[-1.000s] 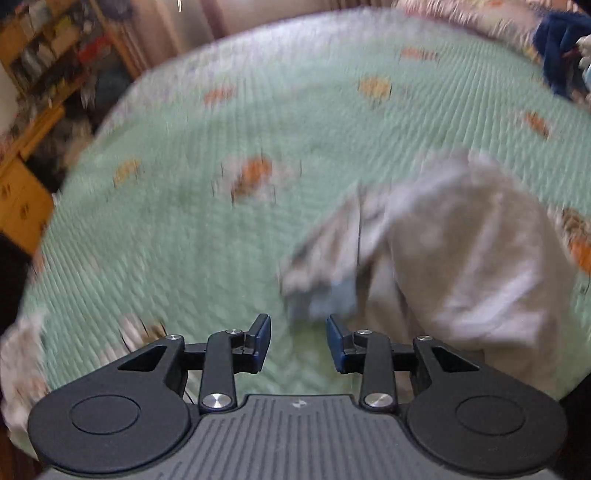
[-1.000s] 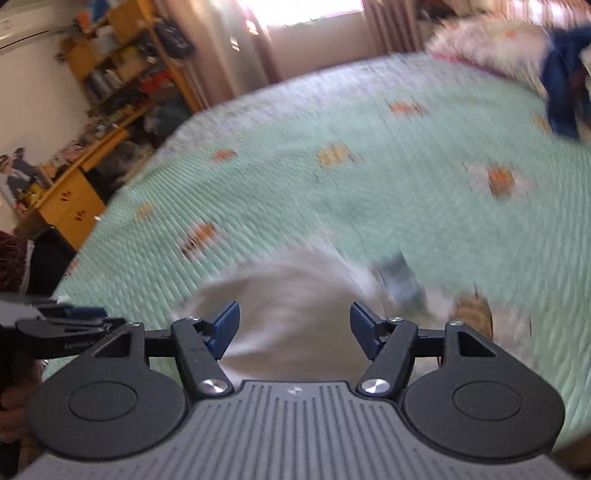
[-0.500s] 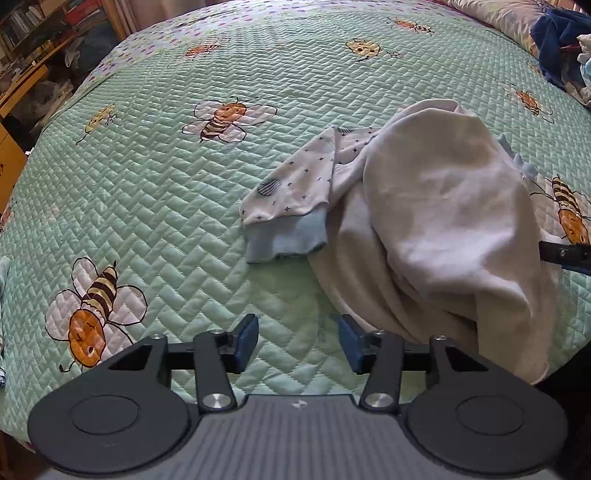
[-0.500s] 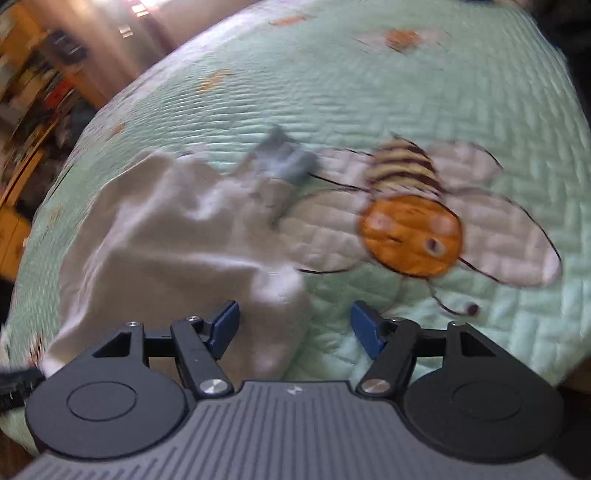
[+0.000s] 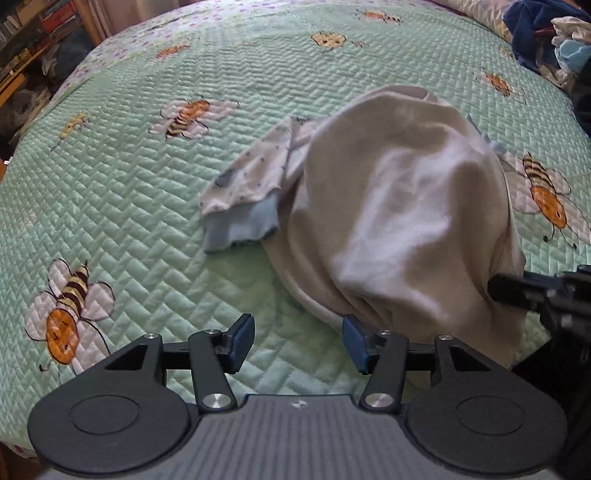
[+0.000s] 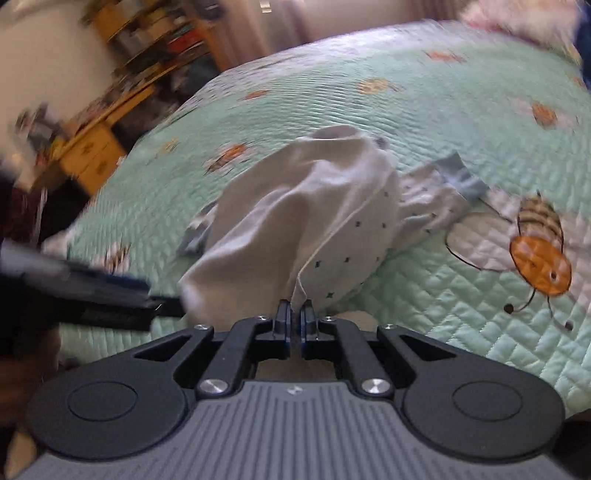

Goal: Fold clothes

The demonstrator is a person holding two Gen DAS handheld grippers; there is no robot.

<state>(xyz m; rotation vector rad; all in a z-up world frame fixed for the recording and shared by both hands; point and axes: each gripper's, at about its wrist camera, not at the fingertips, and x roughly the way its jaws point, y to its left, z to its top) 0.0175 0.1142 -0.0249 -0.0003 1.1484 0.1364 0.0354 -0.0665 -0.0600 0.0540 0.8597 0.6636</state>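
A small cream garment with star-print sleeves and pale blue cuffs lies bunched on the green bee-print bedspread. My right gripper is shut on a fold of the garment's near edge, which rises in a taut ridge from the pads. It also shows in the left wrist view, where the right gripper is at the garment's right side. My left gripper hovers over the near hem, its jaws opening, with only bedspread between them. Its right pad is close to the hem. In the right wrist view the left gripper is blurred.
A pile of dark blue and light clothes lies at the far right of the bed. Wooden shelves and yellow drawers stand beyond the bed's left edge. The bed's near edge runs just under both grippers.
My right gripper swung over the garment's near edge and shut on it. The left gripper's jaws widened as it sank closer to the hem.
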